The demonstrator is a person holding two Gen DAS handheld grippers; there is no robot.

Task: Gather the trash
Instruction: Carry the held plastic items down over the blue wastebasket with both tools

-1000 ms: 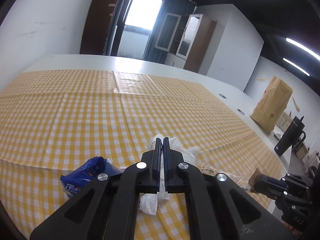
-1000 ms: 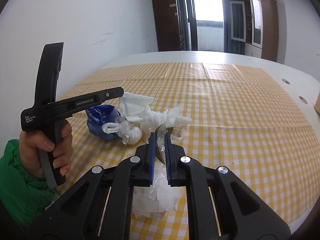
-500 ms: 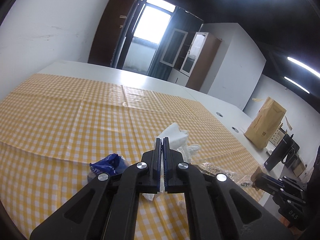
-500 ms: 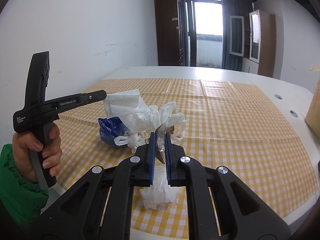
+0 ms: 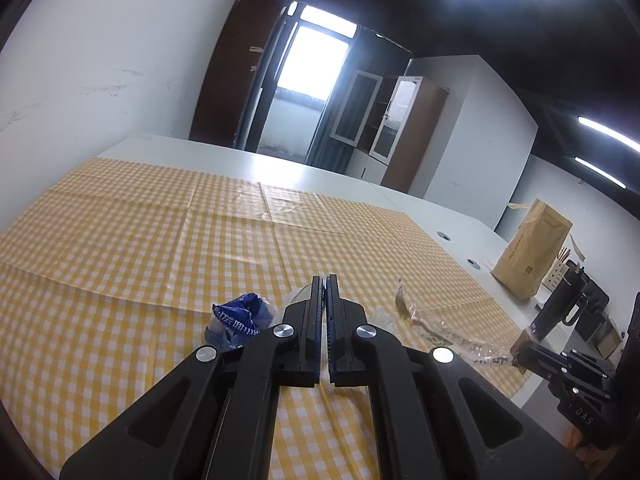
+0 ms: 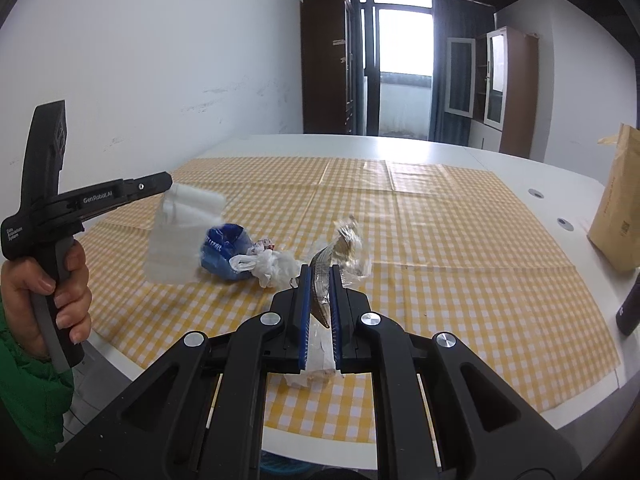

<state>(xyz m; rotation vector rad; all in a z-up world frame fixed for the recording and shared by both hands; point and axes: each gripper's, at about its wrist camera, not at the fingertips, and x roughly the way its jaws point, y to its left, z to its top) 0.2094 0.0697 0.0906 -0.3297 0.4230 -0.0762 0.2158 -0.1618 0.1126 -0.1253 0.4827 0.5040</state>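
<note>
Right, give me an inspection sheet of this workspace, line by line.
Surface: white table under a yellow checked cloth.
Job's things: blue wrapper and crumpled white bag lie on the cloth; white plastic sheet and clear wrapper are held above it.
Clutter: brown paper bag and dark mug at the table's far side.
Grippers: left gripper shut on the white plastic sheet; right gripper shut on the clear wrapper.
Cables: nothing seen.
Surroundings: white walls, brown cabinets, a bright window.
</note>
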